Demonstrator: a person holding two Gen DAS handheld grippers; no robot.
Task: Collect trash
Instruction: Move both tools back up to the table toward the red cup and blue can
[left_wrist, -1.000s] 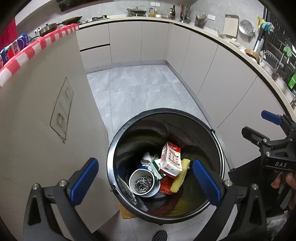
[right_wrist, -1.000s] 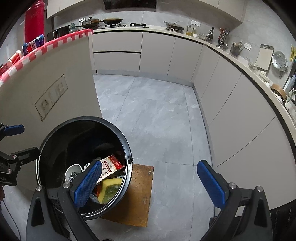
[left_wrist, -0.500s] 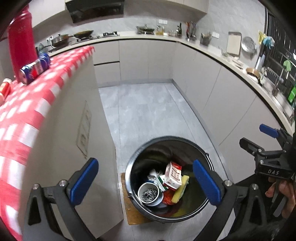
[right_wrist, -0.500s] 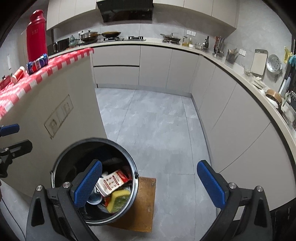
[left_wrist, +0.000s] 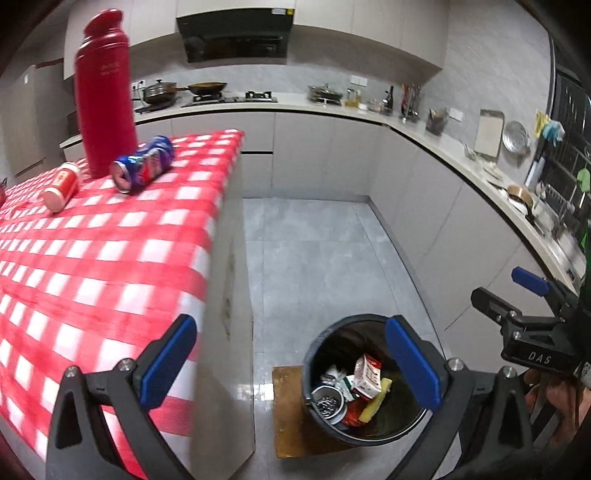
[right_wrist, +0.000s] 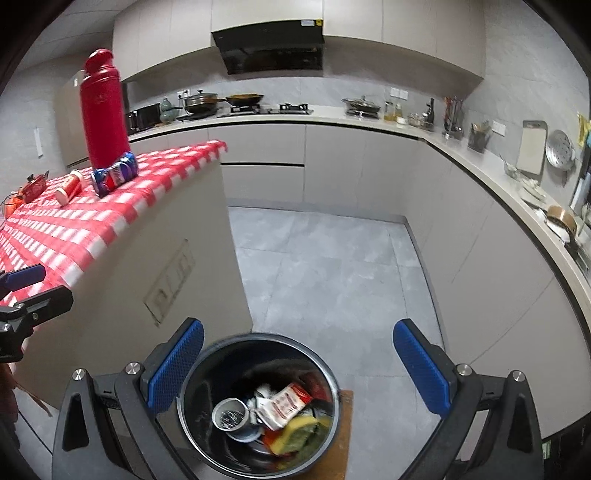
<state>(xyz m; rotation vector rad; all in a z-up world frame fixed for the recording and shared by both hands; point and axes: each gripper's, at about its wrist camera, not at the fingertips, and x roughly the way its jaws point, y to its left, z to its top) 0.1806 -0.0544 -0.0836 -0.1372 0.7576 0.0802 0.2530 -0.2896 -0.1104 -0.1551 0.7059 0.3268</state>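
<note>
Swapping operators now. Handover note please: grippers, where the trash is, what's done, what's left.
Left gripper: open, empty, raised at the counter's edge.
Right gripper: open, empty, above the bin.
Bin stands on the floor on a wooden board, beside the counter end.
Done: bin holds a snack packet, yellow sponge, small tin and other scraps.
Left: blue can and small red-and-white can, both lying on the checked cloth. The red flask stands upright behind them; probably not trash.

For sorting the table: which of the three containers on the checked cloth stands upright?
The tall red flask; the blue can and small red-and-white bottle lie sideways.
</note>
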